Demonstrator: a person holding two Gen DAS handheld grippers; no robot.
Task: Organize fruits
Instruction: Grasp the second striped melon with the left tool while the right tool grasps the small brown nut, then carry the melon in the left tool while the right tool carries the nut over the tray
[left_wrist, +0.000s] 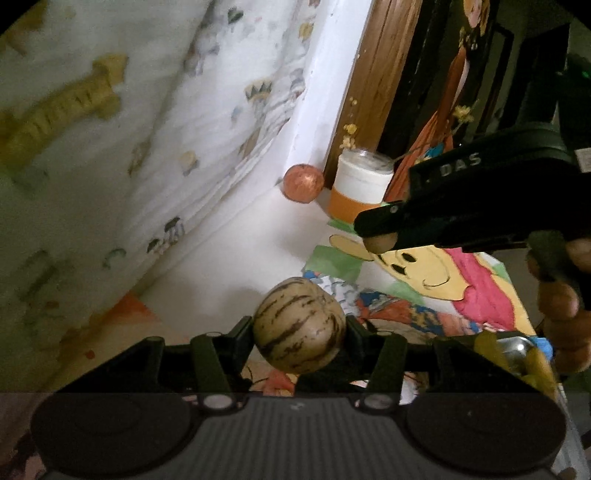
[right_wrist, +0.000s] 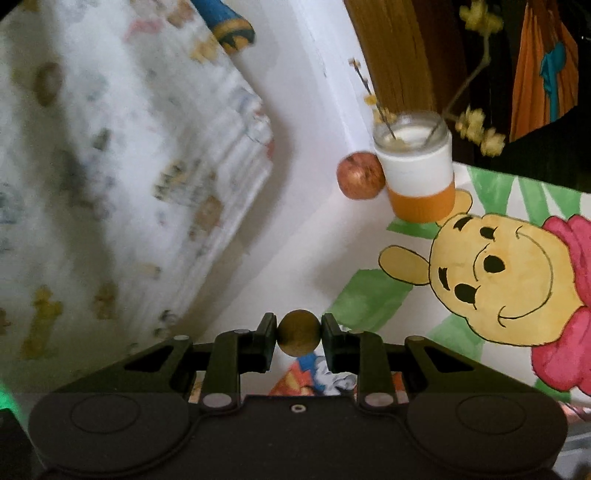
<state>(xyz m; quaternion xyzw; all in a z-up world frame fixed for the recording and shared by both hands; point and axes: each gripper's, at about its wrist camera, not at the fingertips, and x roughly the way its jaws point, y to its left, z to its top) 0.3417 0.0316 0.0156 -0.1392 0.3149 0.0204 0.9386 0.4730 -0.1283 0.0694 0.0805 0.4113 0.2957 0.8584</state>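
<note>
My left gripper (left_wrist: 299, 328) is shut on a pale, dark-striped round fruit (left_wrist: 299, 325), held above the cartoon-printed table cover. My right gripper (right_wrist: 299, 334) is shut on a small brown round fruit (right_wrist: 298, 332). In the left wrist view the right gripper (left_wrist: 380, 236) reaches in from the right with the small brown fruit (left_wrist: 378, 243) at its tip. A red apple (left_wrist: 303, 182) sits on the white surface at the back corner, touching the jar; it also shows in the right wrist view (right_wrist: 360, 175).
A white and orange jar (right_wrist: 417, 170) with dried yellow flower stems stands beside the apple, also seen in the left wrist view (left_wrist: 360, 182). A patterned cloth (right_wrist: 110, 166) hangs at the left. A bear drawing (right_wrist: 495, 273) covers the table. A wooden frame (right_wrist: 391, 51) stands behind.
</note>
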